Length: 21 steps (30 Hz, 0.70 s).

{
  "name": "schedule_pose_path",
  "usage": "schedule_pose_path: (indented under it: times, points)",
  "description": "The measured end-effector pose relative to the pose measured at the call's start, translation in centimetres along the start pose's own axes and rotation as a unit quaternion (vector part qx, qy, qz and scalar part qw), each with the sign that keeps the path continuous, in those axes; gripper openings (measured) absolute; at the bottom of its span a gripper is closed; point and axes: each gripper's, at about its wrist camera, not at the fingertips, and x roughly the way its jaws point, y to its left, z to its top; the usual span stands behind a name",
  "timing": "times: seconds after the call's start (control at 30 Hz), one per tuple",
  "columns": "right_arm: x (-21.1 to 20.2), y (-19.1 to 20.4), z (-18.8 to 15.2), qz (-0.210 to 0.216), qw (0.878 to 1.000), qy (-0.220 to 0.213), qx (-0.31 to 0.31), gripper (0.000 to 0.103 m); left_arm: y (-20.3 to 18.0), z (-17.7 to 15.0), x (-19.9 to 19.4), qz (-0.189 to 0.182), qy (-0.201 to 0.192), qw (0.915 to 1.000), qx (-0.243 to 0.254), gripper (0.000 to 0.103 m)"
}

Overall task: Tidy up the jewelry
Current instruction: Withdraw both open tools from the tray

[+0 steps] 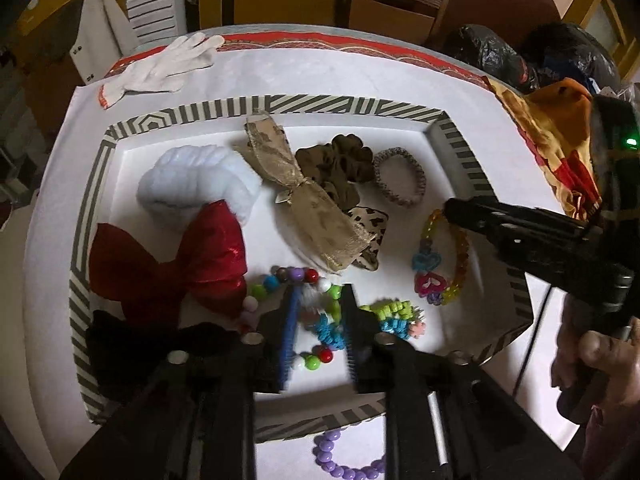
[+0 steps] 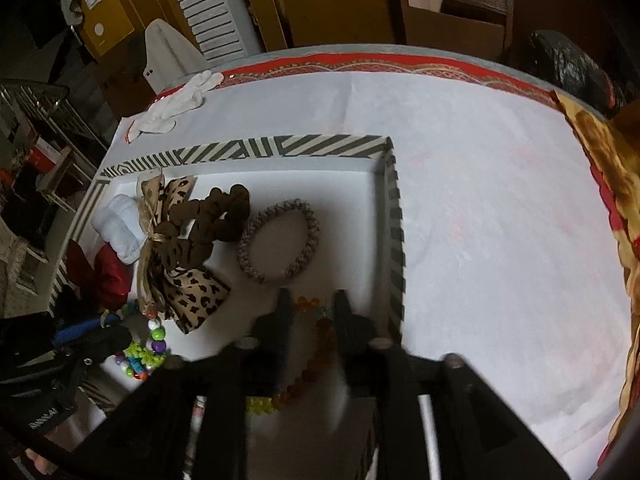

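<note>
Hovering inside the striped tray (image 1: 476, 168): left hand-held gripper (image 1: 320, 308) part-open over multicoloured bead bracelets (image 1: 316, 312), right hand-held gripper (image 2: 310, 304) part-open astride the amber bead bracelet (image 2: 320, 340), gripping nothing. Mostly done, judging by contents; still lying outside, 1 purple bead bracelet (image 1: 344, 460) on the near tabletop (image 1: 320, 72).

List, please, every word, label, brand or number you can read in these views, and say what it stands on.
No text can be quoted with confidence.
White print on the body of the left gripper, seen in the right wrist view: blurred and tilted, unreadable.
Small dark marks on the white cloth item behind the table: too small to read.
</note>
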Motion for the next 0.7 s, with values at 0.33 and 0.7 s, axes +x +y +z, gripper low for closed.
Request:
schedule_pose_path:
  times: [0.33,0.7]
  points:
    - [-5.1,0.8,-2.5,0.015,0.999,-0.042,-0.006,0.05,-0.1,-0.7,-2.0,0.027,-0.021,0.9994,-0.002,0.024]
    - [-9.2,2.6,-6.7,0.024,0.998,-0.055,0.008,0.053,-1.7,-3.3,-6.1,0.061,-0.063,0.9961,-0.002,0.024]
